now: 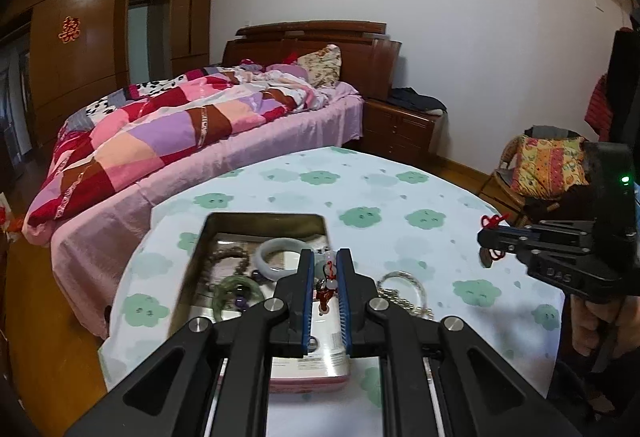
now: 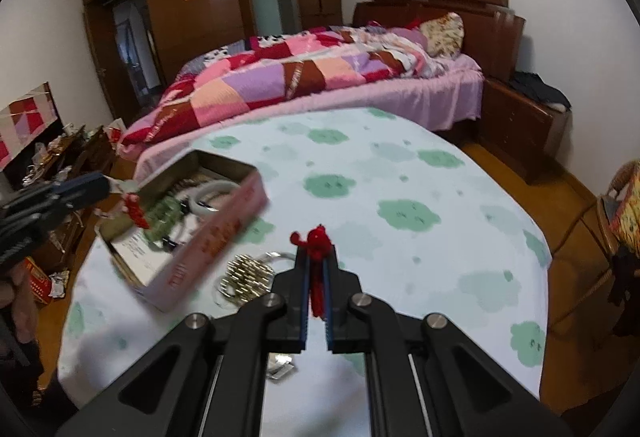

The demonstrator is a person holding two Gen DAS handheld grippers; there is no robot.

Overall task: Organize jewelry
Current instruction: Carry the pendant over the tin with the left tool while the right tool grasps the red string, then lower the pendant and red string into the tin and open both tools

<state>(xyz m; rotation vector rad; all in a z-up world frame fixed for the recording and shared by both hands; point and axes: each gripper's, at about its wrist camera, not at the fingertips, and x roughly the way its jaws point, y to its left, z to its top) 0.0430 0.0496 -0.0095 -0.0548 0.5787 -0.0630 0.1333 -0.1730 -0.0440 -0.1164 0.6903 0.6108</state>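
Bedroom: bed (image 1: 208, 125) with patchwork quilt behind, round table (image 1: 400, 197) under a white cloth with green blotches in front. Open tin (image 1: 264, 221) on the table near its left edge, holding a pale bangle (image 1: 276, 257), a green bangle (image 1: 236, 291) and beads partly hidden by the left tongs (image 1: 326, 257); the rest of the contents are hard to make out. A metal chain (image 2: 248, 273) lies on the cloth just beside the tin.

Left tongs: pressed nearly together on a red-and-white charm (image 1: 326, 287), above the tin's near end, pointing downward. Right tongs (image 2: 316, 261): pressed together on a red cord (image 2: 318, 237), its knot sticking out past the tips and its lower end hidden between the pads. Right hand (image 1: 592, 325) cut off at the frame edge. Right-wrist view is blurred at the tin.
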